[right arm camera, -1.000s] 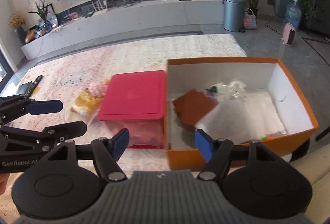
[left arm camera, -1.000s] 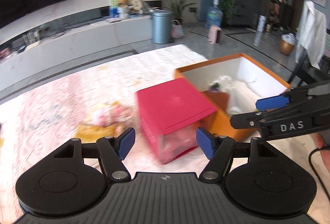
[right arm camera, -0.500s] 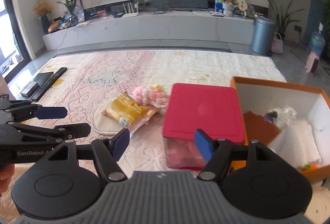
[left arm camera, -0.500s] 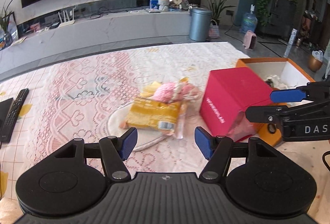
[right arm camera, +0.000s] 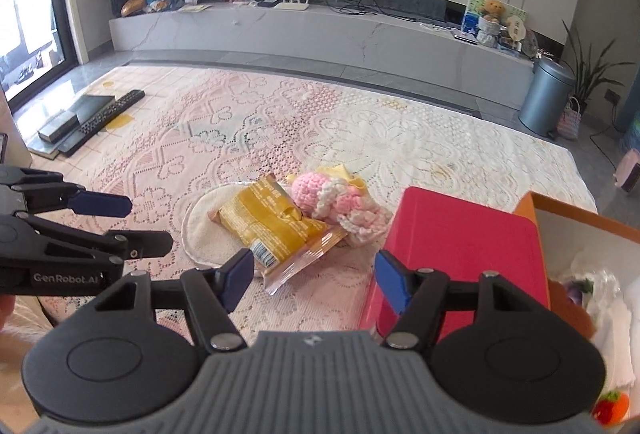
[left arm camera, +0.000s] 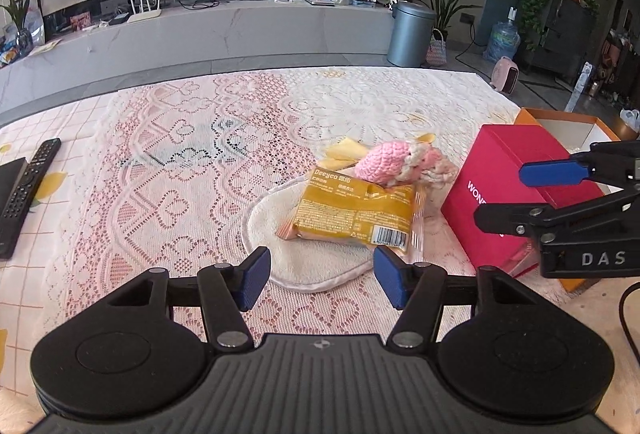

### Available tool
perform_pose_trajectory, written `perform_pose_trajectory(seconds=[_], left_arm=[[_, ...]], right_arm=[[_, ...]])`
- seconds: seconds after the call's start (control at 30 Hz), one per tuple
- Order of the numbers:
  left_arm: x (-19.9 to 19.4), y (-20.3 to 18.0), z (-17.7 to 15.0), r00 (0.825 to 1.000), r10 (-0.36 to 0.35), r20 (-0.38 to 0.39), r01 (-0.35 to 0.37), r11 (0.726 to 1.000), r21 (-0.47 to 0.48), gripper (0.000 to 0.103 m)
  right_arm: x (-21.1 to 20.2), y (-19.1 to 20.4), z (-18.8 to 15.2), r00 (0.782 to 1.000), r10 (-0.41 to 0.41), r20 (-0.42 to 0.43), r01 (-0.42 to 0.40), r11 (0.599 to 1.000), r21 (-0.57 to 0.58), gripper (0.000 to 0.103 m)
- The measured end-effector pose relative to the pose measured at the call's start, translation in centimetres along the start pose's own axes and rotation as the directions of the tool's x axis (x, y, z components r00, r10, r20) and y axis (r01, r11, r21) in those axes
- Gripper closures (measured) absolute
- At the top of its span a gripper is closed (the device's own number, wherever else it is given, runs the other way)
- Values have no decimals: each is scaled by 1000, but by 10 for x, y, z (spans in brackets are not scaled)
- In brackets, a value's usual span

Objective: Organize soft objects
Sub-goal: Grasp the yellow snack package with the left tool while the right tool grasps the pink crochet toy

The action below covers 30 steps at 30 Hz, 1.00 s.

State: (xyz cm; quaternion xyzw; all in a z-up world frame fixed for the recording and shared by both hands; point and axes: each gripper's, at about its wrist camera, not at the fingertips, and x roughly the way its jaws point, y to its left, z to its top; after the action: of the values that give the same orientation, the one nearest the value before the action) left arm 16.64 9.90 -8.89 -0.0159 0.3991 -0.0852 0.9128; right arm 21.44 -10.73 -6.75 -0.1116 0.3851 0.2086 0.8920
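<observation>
Left wrist view first: my left gripper hangs low over the lace tablecloth, jaws apart and closing with nothing clamped between them; its blue pads frame the near rim of a round cream pad lying flat on the cloth. Just beyond, a yellow snack packet rests on that cream pad, barcode end toward me; touching its far edge is a pink crocheted toy, with a pale yellow scrap peeking out behind it. To the right of this pile stands a red box, and past it the orange box with white inner walls; my right gripper reaches in from the right edge in front of the red box.

From the right wrist view, my right gripper is also slack, jaws closing around empty air; the clear end of the snack packet lies just beyond its left pad, untouched; the red box sits to the right under its other finger, with the orange box further right holding white and brown soft items. My left gripper comes in from the left, near the cream pad. Far to the left, a black remote lies on the cloth; beyond the table are a grey bin and a low white console.
</observation>
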Motion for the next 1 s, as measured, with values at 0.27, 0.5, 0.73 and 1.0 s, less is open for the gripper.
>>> perform_pose_trajectory(seconds=[0.27,0.5,0.73,1.0], left_arm=[[29,0,7,999,-32,-38,33,999,14,33],[54,7,14,995,-63,-82,58,996,-68,33],[66,17,14,987,-119,-112,97,978,-183,33],[59,26,9,981,-160,-114,121,950,-289,33]], right_arm=[[34,3,17,1000,-6,-20,3,989,-146,42],[71,-4,42,998,-8,-66,-9,966,-257,44],[107,-1,50,990,2,-139,-48,944,-328,54],[98,-4,47,979,86,-186,-126,968,-217,82]])
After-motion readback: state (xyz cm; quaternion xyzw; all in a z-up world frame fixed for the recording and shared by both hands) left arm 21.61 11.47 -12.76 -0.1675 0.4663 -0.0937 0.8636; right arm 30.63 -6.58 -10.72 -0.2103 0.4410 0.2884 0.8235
